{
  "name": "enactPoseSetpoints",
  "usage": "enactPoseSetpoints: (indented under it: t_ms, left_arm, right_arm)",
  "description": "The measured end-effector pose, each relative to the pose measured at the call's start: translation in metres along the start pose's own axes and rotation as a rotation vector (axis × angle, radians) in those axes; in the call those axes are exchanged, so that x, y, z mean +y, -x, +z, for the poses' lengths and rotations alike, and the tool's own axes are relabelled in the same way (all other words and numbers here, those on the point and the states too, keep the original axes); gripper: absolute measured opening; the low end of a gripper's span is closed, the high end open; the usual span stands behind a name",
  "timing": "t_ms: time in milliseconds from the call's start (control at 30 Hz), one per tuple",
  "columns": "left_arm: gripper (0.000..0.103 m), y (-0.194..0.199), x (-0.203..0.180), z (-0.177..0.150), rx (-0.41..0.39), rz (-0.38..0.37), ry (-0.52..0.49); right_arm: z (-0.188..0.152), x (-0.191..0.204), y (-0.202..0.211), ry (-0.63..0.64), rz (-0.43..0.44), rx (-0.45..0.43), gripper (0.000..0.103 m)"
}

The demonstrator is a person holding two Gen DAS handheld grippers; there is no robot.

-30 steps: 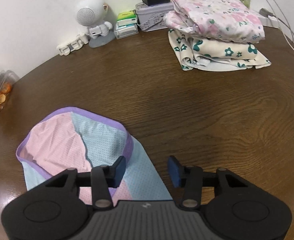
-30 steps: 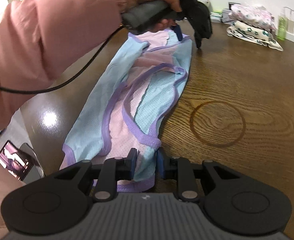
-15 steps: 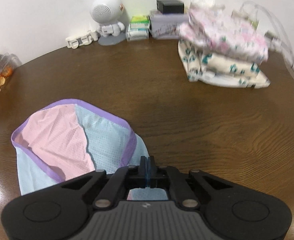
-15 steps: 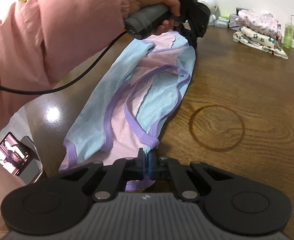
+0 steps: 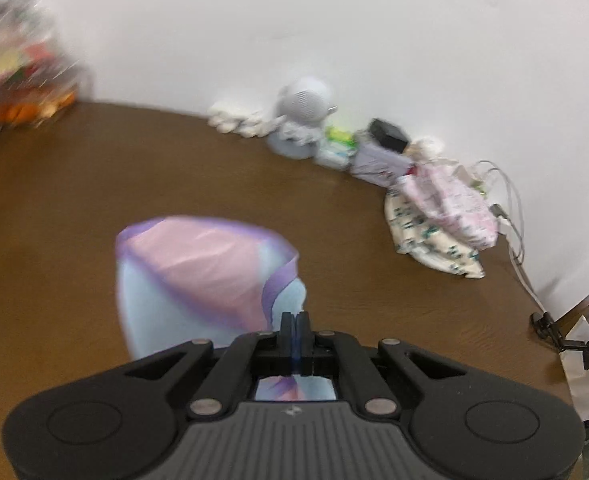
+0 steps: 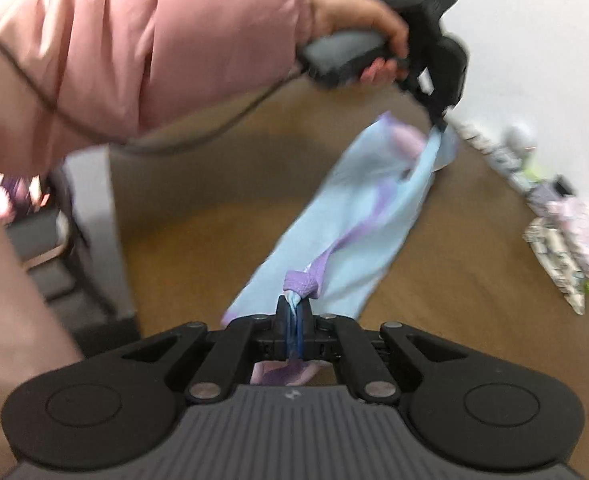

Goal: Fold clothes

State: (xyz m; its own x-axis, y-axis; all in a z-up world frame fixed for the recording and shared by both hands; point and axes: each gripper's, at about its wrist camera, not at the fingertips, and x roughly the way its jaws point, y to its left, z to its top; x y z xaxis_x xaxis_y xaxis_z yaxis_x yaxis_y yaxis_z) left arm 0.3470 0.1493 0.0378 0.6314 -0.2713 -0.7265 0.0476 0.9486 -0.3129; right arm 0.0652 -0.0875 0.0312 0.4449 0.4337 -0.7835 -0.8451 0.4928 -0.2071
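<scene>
A light blue and pink mesh garment [image 6: 358, 216] with purple trim is lifted off the brown wooden table [image 6: 454, 300] and stretched between my two grippers. My left gripper [image 5: 294, 322] is shut on one end of it; the pink and blue cloth [image 5: 198, 276] hangs ahead of the fingers. That gripper also shows in the right wrist view [image 6: 438, 120], held by a hand in a pink sleeve. My right gripper [image 6: 293, 312] is shut on the other end at a bunched purple hem. Both views are blurred.
A stack of folded floral clothes [image 5: 442, 212] sits at the far right of the table by the wall. A white round-headed figure [image 5: 302, 120], small boxes [image 5: 378, 152] and cables [image 5: 510, 208] line the wall. A bag of food [image 5: 18, 80] lies far left.
Both grippers closed on the garment's ends, then lifted it off the table. It now hangs stretched between them, and both cameras have swung upward and turned.
</scene>
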Motion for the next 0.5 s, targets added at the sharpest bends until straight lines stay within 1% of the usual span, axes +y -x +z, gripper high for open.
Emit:
enactPoseSetpoints:
  t_ms: [133, 267, 400, 500]
  left_arm:
    - [0.0, -0.012, 0.035, -0.021, 0.032, -0.011, 0.055]
    - [0.0, -0.011, 0.047, -0.031, 0.023, -0.047, 0.075]
    - [0.0, 0.005, 0.048, -0.022, -0.028, -0.086, 0.082]
    - [0.0, 0.019, 0.048, -0.015, -0.061, -0.096, 0.071]
  right_arm:
    - [0.0, 0.012, -0.028, -0.007, 0.022, 0.104, 0.002]
    - [-0.001, 0.014, -0.029, -0.035, 0.02, 0.128, 0.002]
    - [-0.003, 0.005, -0.015, -0.073, 0.005, 0.109, 0.002]
    - [0.001, -0.006, -0.002, -0.12, 0.006, 0.066, 0.002]
